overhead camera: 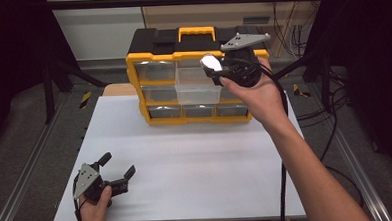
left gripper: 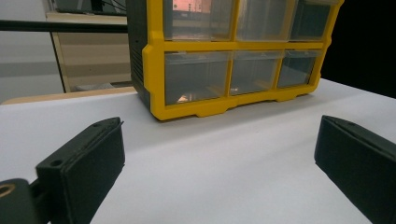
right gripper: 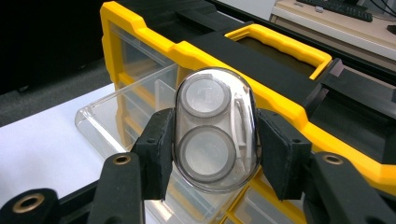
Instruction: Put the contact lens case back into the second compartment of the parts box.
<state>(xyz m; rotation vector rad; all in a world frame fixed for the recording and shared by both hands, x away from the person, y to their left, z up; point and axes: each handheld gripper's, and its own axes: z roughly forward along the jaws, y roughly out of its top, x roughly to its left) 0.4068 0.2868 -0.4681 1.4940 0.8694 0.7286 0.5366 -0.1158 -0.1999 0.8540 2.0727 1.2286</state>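
The right gripper (right gripper: pixel 214 140) is clamped on a clear oval case (right gripper: pixel 215 128), possibly holding two round pads, its long axis upright between the jaws. The pulled-out clear drawer (right gripper: pixel 126 116) of the yellow organizer (overhead camera: pixel 156 56) lies just below and ahead. The left gripper (overhead camera: pixel 117 170) rests wide open, empty, well apart.

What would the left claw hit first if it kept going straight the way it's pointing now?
Probably the yellow organizer. The left claw sits open, low over the white table, aimed at the organizer's bottom row of clear drawers. Bare tabletop lies between; depth is hard to judge.
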